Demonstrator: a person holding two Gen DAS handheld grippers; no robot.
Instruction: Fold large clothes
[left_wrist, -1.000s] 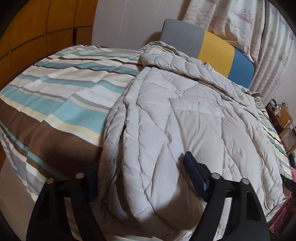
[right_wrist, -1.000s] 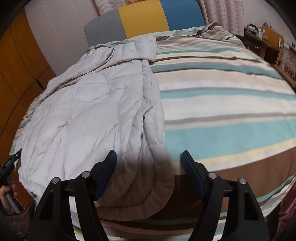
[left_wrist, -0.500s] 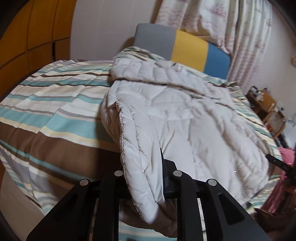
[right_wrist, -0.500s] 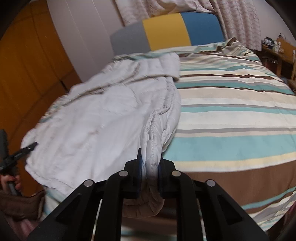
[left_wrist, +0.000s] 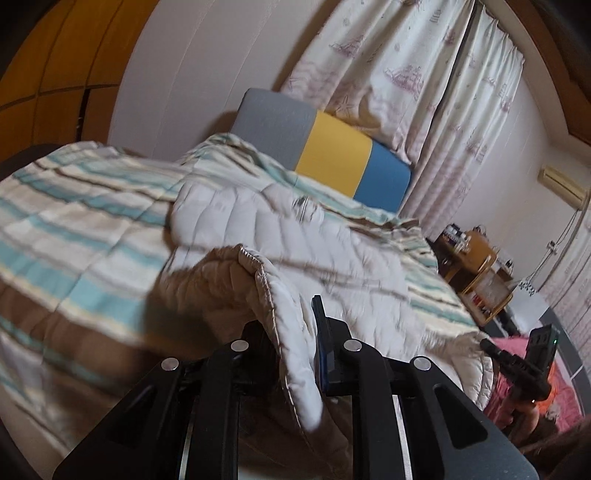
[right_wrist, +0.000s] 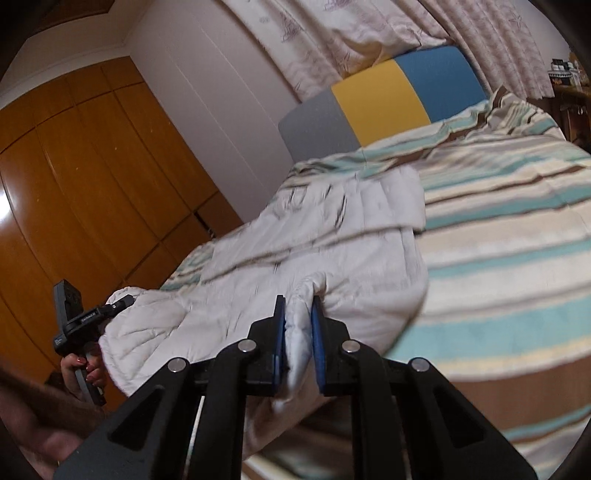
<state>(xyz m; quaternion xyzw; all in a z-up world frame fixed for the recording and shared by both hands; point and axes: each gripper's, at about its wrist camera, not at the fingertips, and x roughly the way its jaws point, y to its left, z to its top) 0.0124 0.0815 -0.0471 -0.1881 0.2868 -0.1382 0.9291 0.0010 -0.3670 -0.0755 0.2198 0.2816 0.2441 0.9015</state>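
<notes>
One quilted white coat (left_wrist: 280, 236) lies on one striped bed (left_wrist: 74, 229). Left gripper (left_wrist: 291, 343) clamps its lifted left hem; right gripper (right_wrist: 298, 332) pinches the right hem. Bare striped cover stretches wide to the coat's right.

No legible text, brand, number or sign can be made out in either view. A short line of small pale lettering is seen on the top bar of the left gripper (right_wrist: 79, 321) in the right wrist view, but it is too small and blurred to be read. Ship-like motifs are printed on the curtain (left_wrist: 399, 74), without any words. No lettering is carried by the striped bedspread (right_wrist: 498, 229).
</notes>
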